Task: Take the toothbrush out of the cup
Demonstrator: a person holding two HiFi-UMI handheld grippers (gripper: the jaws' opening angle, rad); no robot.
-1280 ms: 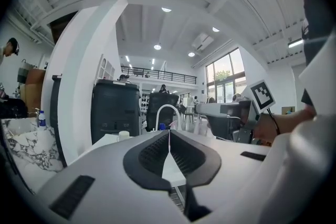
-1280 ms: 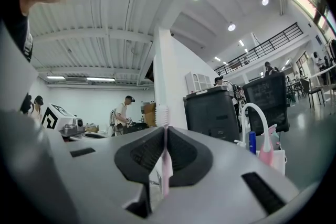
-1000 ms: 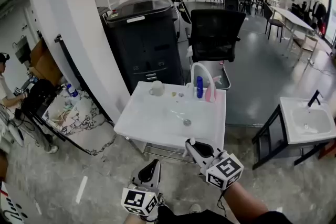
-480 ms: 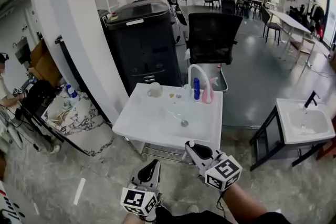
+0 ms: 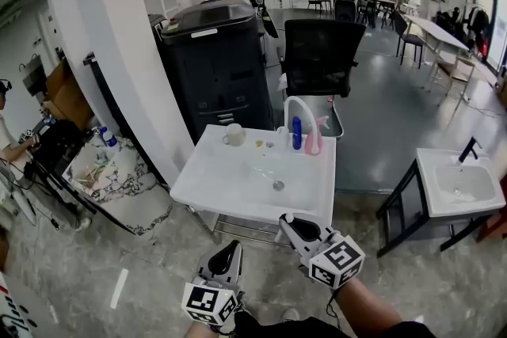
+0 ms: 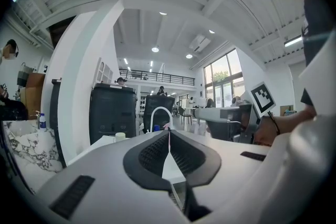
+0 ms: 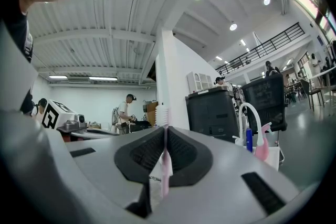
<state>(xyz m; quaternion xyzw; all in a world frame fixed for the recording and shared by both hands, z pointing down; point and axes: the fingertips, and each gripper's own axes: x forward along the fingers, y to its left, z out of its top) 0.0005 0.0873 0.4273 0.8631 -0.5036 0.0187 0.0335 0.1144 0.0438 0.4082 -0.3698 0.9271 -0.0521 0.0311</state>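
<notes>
Right claw (image 7: 166,132) pinches the pink-handled toothbrush (image 7: 162,114), whose bristles stand upright just past its tips. Left claw (image 6: 168,136), beside it, is pressed together on nothing. Ahead of both and well apart, the cup (image 5: 235,135) stands at the far edge of the white tabletop (image 5: 230,190). Neither claw has shifted over the last second. The brush is out of the cup, so the task appears essentially done.

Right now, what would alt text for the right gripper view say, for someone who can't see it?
The right gripper is shut on a pink-handled toothbrush, white bristles sticking up past its fingers. Behind at right stand a white faucet and a black cabinet in a bright open room.
</notes>
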